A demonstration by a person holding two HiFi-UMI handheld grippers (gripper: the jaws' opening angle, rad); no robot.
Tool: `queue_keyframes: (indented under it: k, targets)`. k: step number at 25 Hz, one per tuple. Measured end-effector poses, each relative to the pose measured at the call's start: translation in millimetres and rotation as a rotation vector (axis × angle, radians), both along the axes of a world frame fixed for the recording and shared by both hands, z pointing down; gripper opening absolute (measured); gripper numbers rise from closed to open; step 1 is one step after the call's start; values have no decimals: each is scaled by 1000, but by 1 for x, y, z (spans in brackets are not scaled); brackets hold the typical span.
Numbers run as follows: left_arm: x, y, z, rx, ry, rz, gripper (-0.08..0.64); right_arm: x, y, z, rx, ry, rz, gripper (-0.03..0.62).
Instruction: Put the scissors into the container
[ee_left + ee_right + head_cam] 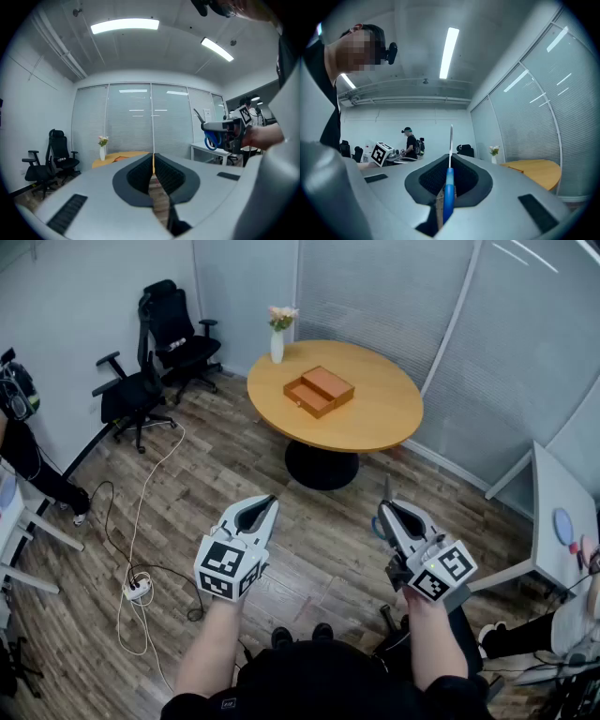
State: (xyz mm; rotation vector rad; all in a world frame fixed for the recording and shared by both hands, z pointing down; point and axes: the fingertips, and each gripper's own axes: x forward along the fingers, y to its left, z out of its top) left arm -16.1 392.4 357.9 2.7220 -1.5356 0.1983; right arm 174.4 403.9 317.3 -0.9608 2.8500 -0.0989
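Observation:
A brown wooden container (319,390) sits on the round wooden table (375,418), well ahead of both grippers. Both grippers are raised over the floor, far short of the table. My right gripper (384,509) is shut on the scissors (448,192): the blue handle lies between the jaws and the thin blade (451,140) sticks out past them. In the left gripper view the blue handle loops (211,139) show under the right gripper (225,127). My left gripper (270,500) is shut with nothing in it; its jaws meet in a line (153,157).
A white vase with flowers (278,334) stands at the table's far left edge. Two black office chairs (155,362) stand at the left, with a cable and power strip (138,589) on the wooden floor. A white desk (562,512) is at right. Glass walls surround the room.

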Motion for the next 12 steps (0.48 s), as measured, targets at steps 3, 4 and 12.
queue_keyframes:
  k: [3,4,12]
  targets:
    - [-5,4,0,-1,4,2,21,-7,4,3,-3,1,-4,40]
    - [-7,5,-1,-1,6,2,21,-9,5,3,-4,0,-5,41]
    - [-25,14,-3,7,33,-5,21,-21,12,7,-28,-29,-16,41]
